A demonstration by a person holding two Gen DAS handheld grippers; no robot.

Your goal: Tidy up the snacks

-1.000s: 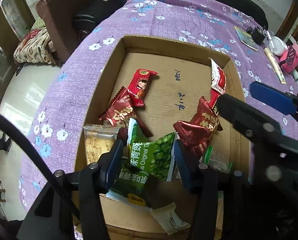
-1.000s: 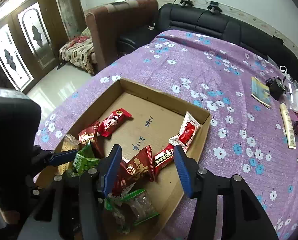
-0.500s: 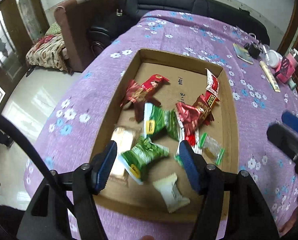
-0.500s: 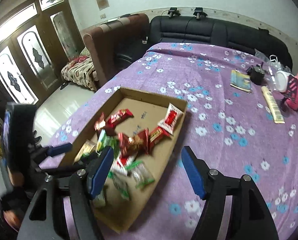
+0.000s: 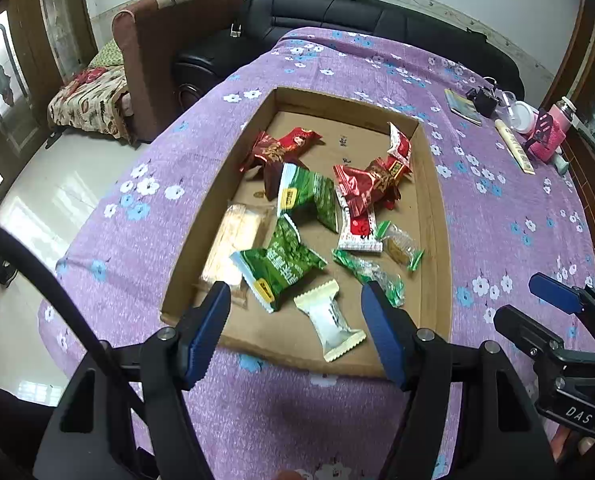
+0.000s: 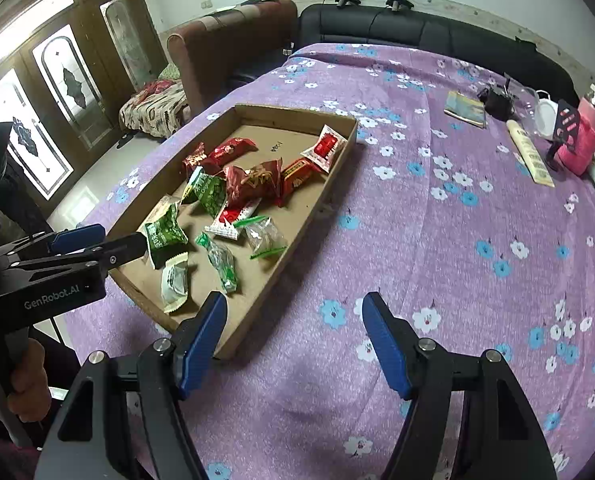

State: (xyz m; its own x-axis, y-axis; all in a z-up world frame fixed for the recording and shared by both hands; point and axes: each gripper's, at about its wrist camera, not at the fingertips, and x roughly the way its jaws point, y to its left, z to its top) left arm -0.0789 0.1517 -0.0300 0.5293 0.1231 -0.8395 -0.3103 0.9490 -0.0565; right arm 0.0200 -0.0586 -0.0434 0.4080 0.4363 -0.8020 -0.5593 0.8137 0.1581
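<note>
The shallow brown cardboard tray (image 5: 433,216) of red, green and white snack packets (image 5: 297,196) sat on the purple flowered tabletop (image 6: 437,240). Both claws, left claw (image 5: 295,330) and right claw (image 6: 295,342), had just been opening (nothing between them); a pink bottle (image 6: 583,136) stood well apart.

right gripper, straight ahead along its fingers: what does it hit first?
Probably the bare purple floral cloth. The right gripper is open and empty, and it points at the cloth just right of the cardboard tray, not into it. No snack lies in that line, though depth is hard to judge.
</note>
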